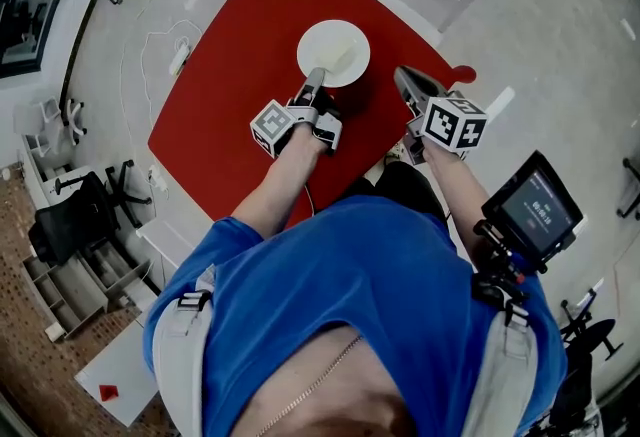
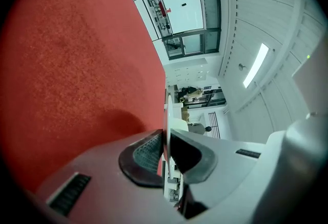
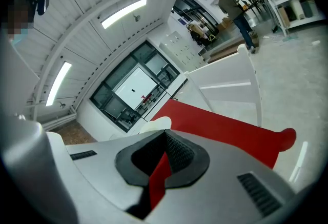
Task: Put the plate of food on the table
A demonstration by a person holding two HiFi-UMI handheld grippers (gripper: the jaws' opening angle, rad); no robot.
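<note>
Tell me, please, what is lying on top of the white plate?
A pale, yellowish piece of food lies on the white plate; its kind is too small to tell. The left tongs clamp the near rim and cover that spot.

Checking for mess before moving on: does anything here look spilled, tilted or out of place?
Nothing stands out. The plate looks level over the red table, its food contained, rim pinched by the left claw. The right claw is shut, empty.

No text is legible, not even on the screen [image 1: 538,209].
</note>
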